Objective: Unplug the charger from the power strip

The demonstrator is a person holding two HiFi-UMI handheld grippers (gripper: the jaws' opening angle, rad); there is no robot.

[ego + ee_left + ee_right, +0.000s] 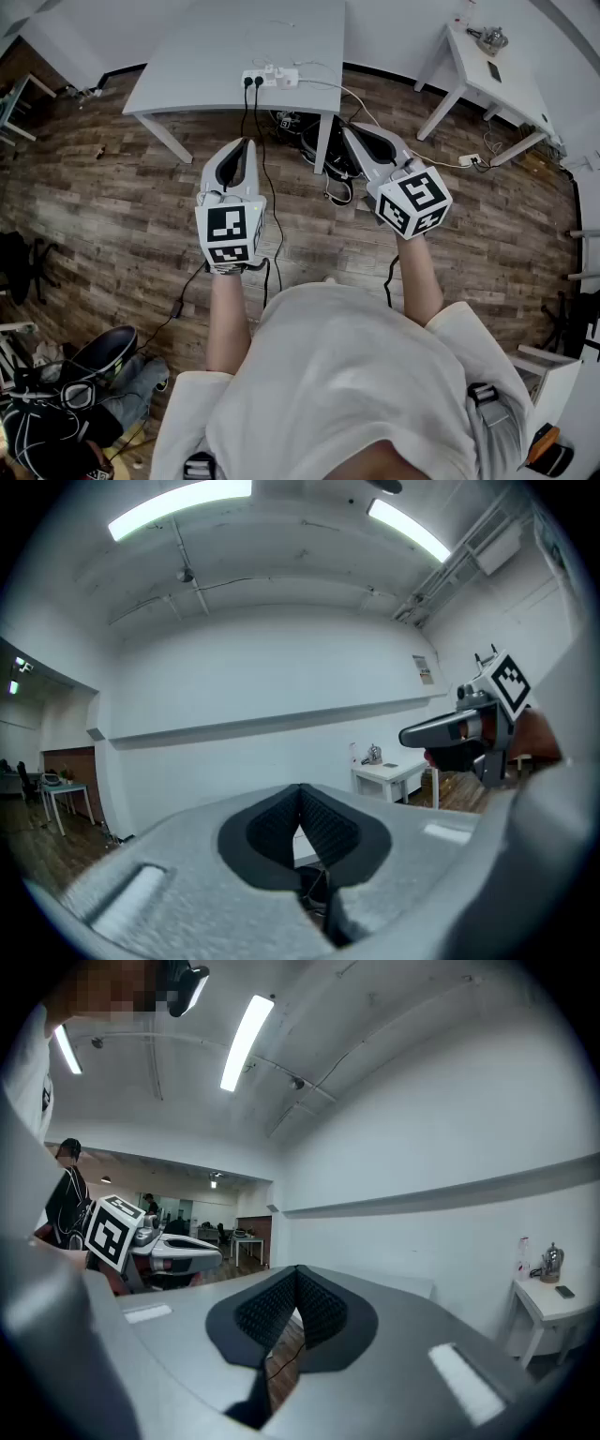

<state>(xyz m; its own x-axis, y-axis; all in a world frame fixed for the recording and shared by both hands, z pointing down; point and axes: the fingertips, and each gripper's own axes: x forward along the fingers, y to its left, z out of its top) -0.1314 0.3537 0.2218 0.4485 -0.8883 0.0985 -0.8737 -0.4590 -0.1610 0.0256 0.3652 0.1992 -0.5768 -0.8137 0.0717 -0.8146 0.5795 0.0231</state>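
A white power strip (270, 77) lies near the front edge of a white table (216, 47) ahead of me. Two black plugs (252, 82) sit in its left end and a white charger (287, 77) at its right end, with a white cable trailing right. Both grippers are held level in the air well short of the table, apart from the strip. My left gripper (247, 148) (301, 794) is shut with nothing between its pads. My right gripper (359, 131) (298, 1277) is also shut and holds nothing. Each gripper shows in the other's view.
Black cables (267, 187) hang from the strip to the wooden floor. Dark bags and coiled cords (328, 155) lie under the table. A small white side table (497, 70) stands at the right. A chair and clutter (66, 384) sit at the lower left.
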